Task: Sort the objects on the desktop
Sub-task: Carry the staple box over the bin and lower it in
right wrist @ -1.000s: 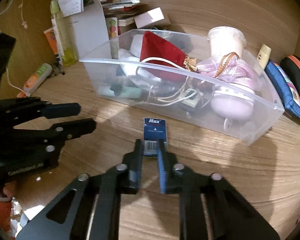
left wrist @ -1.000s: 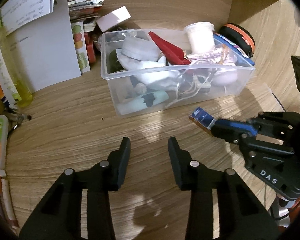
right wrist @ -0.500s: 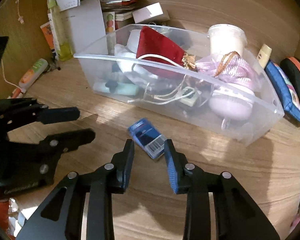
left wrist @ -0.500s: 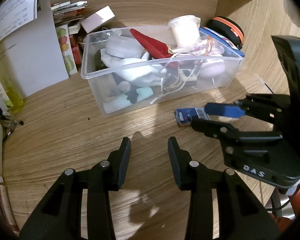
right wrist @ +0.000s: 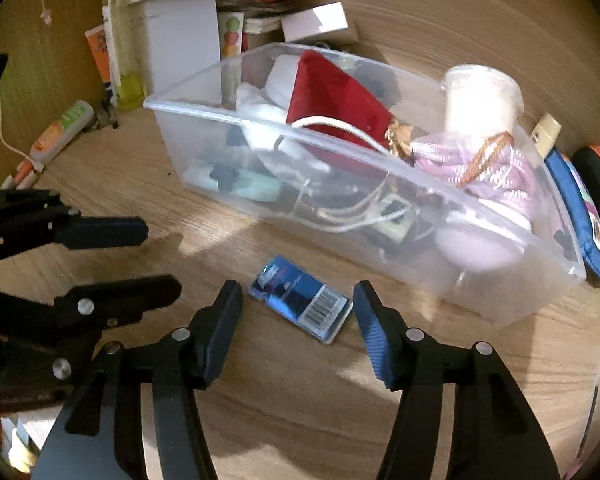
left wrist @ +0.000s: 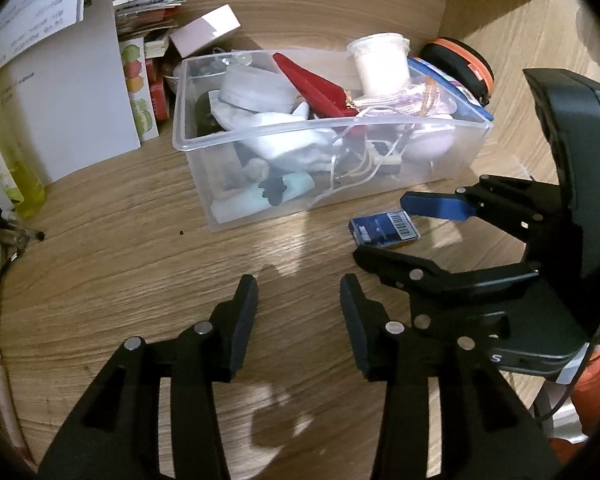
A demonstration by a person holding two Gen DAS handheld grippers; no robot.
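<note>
A small blue box with a barcode (right wrist: 300,303) lies flat on the wooden desk, just in front of a clear plastic bin (right wrist: 500,304). My right gripper (right wrist: 296,304) is open, its fingers on either side of the box and apart from it. The box also shows in the left wrist view (left wrist: 384,228), between the right gripper's fingers (left wrist: 436,205). My left gripper (left wrist: 298,300) is open and empty over bare desk, to the left of the box. The bin (left wrist: 204,184) holds a red pouch (right wrist: 332,96), a white cup (right wrist: 480,96), cables and a pink pouch.
White paper sheets (left wrist: 60,92), booklets and a yellow-green bottle (right wrist: 120,48) stand at the back left. A tube (right wrist: 60,132) lies at the left. A blue pouch (right wrist: 576,208) and a black-orange case (left wrist: 460,60) sit behind the bin's right end.
My right gripper held the blue box upright, lowered it and opened. The box now lies flat on the desk between the wider-spread fingers. The left gripper stayed open.
</note>
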